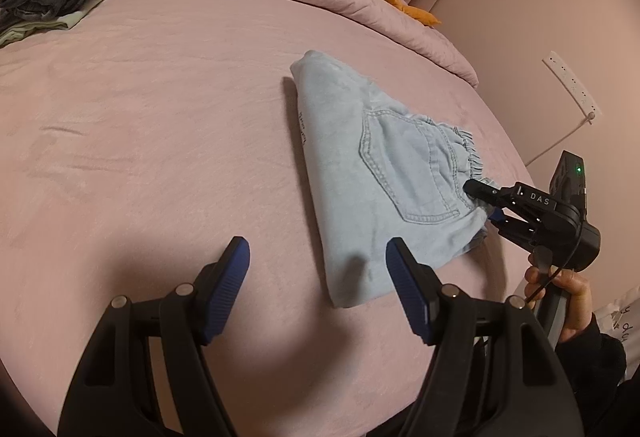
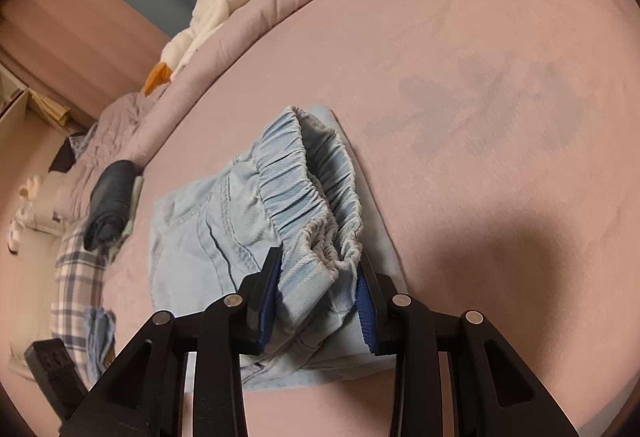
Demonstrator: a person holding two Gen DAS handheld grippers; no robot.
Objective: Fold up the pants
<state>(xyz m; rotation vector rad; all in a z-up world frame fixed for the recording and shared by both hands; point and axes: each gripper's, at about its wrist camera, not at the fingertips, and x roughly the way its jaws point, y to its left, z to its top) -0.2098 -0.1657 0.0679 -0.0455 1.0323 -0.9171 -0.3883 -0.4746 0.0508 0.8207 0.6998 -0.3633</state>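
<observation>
Pretty much folded already: pants (image 1: 372, 173) lying as a compact bundle on the bed (image 1: 160, 125). Right gripper (image 2: 318, 277) jaws clamped on the elastic waistband, left gripper (image 1: 318, 277) jaws apart, holding nothing. Probably just a final tidy or placement left.

Matte black linkage arms with round silver pivot screws on the left gripper (image 1: 318, 277), ending in ribbed blue pads (image 1: 230, 289). Same black frame, silver screws and blue pads on the right gripper (image 2: 320, 277), plus white "DAS" lettering, a small green light and a thin black cable. Bare-skinned right hand (image 1: 568, 301) above a dark sleeve (image 1: 592, 361).
</observation>
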